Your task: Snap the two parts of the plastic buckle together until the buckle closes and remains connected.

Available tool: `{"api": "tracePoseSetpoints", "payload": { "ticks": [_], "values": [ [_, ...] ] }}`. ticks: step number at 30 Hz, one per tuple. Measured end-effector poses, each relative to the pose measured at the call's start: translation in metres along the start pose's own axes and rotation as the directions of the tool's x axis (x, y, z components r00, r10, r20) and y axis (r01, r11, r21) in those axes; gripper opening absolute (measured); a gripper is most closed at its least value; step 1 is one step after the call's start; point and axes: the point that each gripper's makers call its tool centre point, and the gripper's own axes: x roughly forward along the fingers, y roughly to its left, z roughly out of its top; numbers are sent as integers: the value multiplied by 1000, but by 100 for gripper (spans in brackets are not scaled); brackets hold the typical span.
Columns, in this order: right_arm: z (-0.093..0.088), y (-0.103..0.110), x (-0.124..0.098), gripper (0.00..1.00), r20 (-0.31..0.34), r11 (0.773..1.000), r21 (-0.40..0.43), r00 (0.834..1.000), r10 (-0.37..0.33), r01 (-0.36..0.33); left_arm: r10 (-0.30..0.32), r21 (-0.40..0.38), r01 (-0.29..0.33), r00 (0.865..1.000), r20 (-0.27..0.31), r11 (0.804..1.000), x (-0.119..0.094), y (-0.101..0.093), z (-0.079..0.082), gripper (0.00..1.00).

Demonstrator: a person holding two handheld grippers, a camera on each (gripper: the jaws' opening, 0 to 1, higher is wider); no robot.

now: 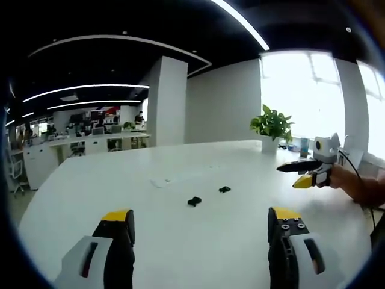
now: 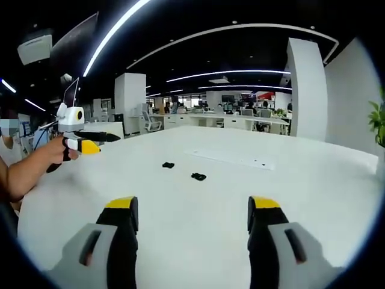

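Left gripper view puts my left gripper [image 1: 201, 226] low over the white table [image 1: 90, 205], its two black, yellow-tipped jaws spread wide apart with nothing between them. Ahead of the jaws lie the two buckle parts, small, dark, hard-looking plastic pieces: the nearer buckle half [image 1: 194, 201] and, just beyond it and to its right, the farther buckle half [image 1: 224, 189]. They sit near each other but apart, not joined. My right gripper [image 1: 310, 174] shows at the right side of this view, held up off the table in my hand [image 1: 352, 183]. In the right gripper view, that gripper [image 2: 191, 220] is likewise wide open and empty, and the same two pieces [image 2: 168, 164] [image 2: 198, 176] lie well ahead of its jaws on the smooth, matte tabletop; my left gripper [image 2: 90, 143] hovers off at the left. I judge the task to be at its very start: neither half is picked up yet. Next I need to bring each gripper down over one half, close on its body so the mating end stays free, then line the prongs up with the socket. The pieces are too small for me to tell which is which, and their slick plastic could slip from a careless pinch.
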Motion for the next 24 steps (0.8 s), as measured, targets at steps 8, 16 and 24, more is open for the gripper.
{"api": "tracePoseSetpoints", "payload": {
  "ticks": [8,16,24],
  "values": [
    [1,-2,3,74,-6,1000,-2,1000,0,0,-7,3,7,1000,2,1000,2,-3,0,94],
    [2,0,9,74,-11,1000,-7,1000,7,-7,-12,5,12,1000,-11,1000,8,7,-3,93],
    [1,-3,14,73,-18,1000,1,1000,12,-12,-10,22,11,1000,-18,1000,15,13,-2,90]
  ]
}}
